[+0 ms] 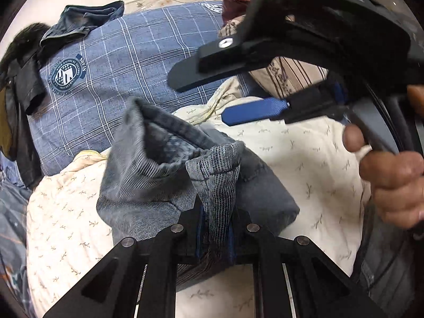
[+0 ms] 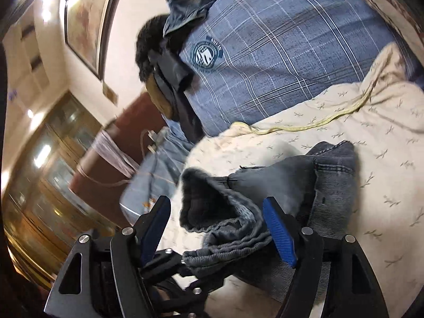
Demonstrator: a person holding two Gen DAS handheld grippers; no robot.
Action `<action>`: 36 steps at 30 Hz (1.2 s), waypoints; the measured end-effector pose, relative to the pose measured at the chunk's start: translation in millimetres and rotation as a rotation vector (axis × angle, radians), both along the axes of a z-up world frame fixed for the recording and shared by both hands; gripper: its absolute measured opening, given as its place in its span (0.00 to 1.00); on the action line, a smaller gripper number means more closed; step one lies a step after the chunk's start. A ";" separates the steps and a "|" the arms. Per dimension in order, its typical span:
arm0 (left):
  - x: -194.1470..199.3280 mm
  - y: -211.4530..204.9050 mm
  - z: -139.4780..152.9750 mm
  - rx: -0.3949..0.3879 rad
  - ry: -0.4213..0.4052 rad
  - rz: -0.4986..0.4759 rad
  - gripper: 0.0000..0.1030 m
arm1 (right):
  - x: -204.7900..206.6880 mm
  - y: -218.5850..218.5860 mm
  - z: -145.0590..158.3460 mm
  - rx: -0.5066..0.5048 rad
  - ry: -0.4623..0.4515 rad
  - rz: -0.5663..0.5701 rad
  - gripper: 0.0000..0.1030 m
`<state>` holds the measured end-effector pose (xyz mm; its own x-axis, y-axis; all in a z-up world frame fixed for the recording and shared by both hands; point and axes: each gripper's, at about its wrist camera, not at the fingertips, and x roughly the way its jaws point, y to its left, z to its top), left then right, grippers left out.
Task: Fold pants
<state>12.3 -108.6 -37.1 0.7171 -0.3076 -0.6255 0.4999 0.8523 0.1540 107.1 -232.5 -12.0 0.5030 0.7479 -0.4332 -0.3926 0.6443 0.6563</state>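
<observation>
Grey denim pants lie bunched on a cream quilt, with the ribbed elastic waistband turned up. My left gripper is shut on the waistband and holds it up. My right gripper is open above the pants in the left wrist view, its blue pads apart. In the right wrist view the pants lie between the right gripper's open fingers, and the left gripper's tip shows below, shut on the waistband.
A blue plaid pillow with a round crest lies behind the quilt. Dark clothes and a black jacket sit at its far edge. A striped pillow lies at the right. A brown nightstand stands beside the bed.
</observation>
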 end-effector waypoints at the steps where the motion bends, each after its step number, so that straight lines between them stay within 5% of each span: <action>1: -0.2 0.3 -0.9 0.006 0.002 -0.001 0.12 | -1.7 0.8 0.2 -0.015 -0.008 -0.009 0.72; 5: -5.0 -6.0 -1.8 0.025 0.008 -0.007 0.12 | -7.5 -2.5 10.5 -0.044 -0.070 -0.071 0.72; 8: 0.9 -9.6 -2.9 0.045 0.018 -0.012 0.12 | 2.6 10.4 18.1 -0.047 -0.081 0.011 0.72; 9: 4.3 -10.9 -1.8 0.049 0.020 -0.013 0.12 | 9.0 22.0 15.5 -0.106 -0.061 0.040 0.62; 10: 5.6 -11.7 -2.4 0.054 0.020 -0.013 0.12 | 14.1 31.7 12.0 -0.138 -0.046 0.062 0.42; 12: 1.4 -14.0 -2.0 0.055 0.020 -0.012 0.12 | 25.3 48.8 2.8 -0.157 0.016 0.128 0.22; 13: 2.5 -13.8 -2.0 0.056 0.022 -0.013 0.13 | 27.2 51.8 0.5 -0.190 0.018 0.120 0.02; 15: 2.4 -15.5 -2.6 0.062 0.025 -0.013 0.13 | 35.6 45.7 -4.8 -0.261 0.031 0.037 0.02; 22: 6.5 -48.1 2.7 0.076 -0.024 -0.038 0.13 | 59.9 -23.9 -1.1 -0.083 0.057 -0.140 0.02; 24: 14.2 -63.0 -6.8 0.108 -0.017 -0.035 0.14 | 77.3 -28.0 -22.1 -0.098 0.110 -0.156 0.02; 27: 23.3 -75.4 -25.3 0.153 0.041 -0.046 0.14 | 97.2 -39.2 -68.2 -0.062 0.307 -0.172 0.06; 29: 18.8 -72.4 -23.2 0.132 0.030 -0.057 0.18 | 94.4 -50.5 -71.8 -0.016 0.324 -0.170 0.07; 30: 18.3 -68.6 -20.7 0.107 0.044 -0.062 0.24 | 88.0 -57.2 -65.4 -0.008 0.303 -0.181 0.18; 31: 18.4 -63.3 -18.1 0.068 0.066 -0.064 0.31 | 81.0 -62.6 -58.9 -0.021 0.274 -0.207 0.48; 32: 18.9 -57.3 -15.5 0.024 0.085 -0.064 0.34 | 72.4 -68.2 -51.1 -0.032 0.239 -0.236 0.59; 36: 19.9 -54.5 -12.9 0.022 0.091 -0.051 0.34 | 57.6 -77.9 -45.9 -0.050 0.227 -0.242 0.63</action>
